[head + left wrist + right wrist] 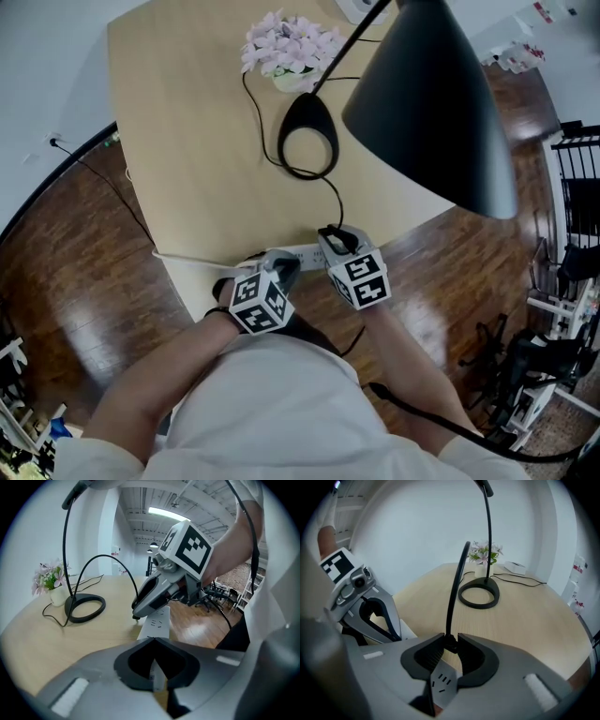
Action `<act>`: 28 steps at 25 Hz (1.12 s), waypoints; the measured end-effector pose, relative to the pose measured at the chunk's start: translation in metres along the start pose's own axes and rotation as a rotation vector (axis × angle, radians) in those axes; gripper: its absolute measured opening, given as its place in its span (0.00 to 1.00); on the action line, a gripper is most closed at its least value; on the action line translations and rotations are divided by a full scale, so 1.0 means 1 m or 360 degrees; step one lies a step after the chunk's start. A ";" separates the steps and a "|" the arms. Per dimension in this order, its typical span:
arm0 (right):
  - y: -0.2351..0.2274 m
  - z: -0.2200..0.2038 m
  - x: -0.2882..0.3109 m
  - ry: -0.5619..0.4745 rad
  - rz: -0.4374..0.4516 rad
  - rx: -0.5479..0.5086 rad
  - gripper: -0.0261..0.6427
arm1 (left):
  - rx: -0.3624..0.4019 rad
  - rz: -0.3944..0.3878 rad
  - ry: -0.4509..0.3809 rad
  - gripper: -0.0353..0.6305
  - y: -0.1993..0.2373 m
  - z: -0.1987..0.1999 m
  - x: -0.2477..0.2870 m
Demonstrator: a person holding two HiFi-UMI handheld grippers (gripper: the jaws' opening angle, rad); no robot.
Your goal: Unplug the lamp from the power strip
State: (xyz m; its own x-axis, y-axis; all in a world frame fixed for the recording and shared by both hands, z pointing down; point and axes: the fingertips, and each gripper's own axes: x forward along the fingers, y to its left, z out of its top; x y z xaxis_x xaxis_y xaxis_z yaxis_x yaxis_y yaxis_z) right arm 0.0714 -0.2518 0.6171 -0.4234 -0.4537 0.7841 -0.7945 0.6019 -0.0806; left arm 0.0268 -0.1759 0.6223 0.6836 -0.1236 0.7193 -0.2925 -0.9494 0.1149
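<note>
A black desk lamp stands on the wooden table (187, 141), its ring base (307, 139) mid-table and its shade (431, 103) hanging toward the right. Its black cord (337, 202) runs down to a black plug (450, 643) at the white power strip (305, 253) near the table's front edge. My right gripper (451, 637) is shut on that plug; the jaws hide whether it sits in the socket. My left gripper (154, 638) is shut on the near end of the power strip (158, 620). The two grippers are close together, left gripper (284, 269) beside right gripper (331, 236).
A small pot of pink flowers (291, 52) stands behind the lamp base, with a thin cable looping beside it. A white box (514, 566) lies at the table's far side. Dark wooden floor surrounds the table; a black rack (577, 187) stands at the right.
</note>
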 end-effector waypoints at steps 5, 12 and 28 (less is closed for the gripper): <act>-0.003 -0.006 0.004 0.0041 0.0012 -0.0008 0.18 | 0.0007 0.0000 -0.0009 0.06 0.000 -0.001 0.000; -0.004 -0.009 -0.002 0.0030 0.0014 0.0038 0.25 | 0.0021 0.0002 -0.0011 0.06 0.002 -0.001 -0.001; 0.000 -0.026 -0.061 -0.0182 0.0065 0.0121 0.26 | -0.0165 0.0120 -0.0159 0.06 0.004 0.015 -0.023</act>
State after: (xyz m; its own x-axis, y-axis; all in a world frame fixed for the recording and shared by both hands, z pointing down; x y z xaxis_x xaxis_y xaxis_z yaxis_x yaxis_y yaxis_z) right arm 0.1086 -0.2073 0.5849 -0.4995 -0.5044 0.7043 -0.8044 0.5719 -0.1609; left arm 0.0204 -0.1811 0.5959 0.7186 -0.2263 0.6576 -0.4095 -0.9020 0.1370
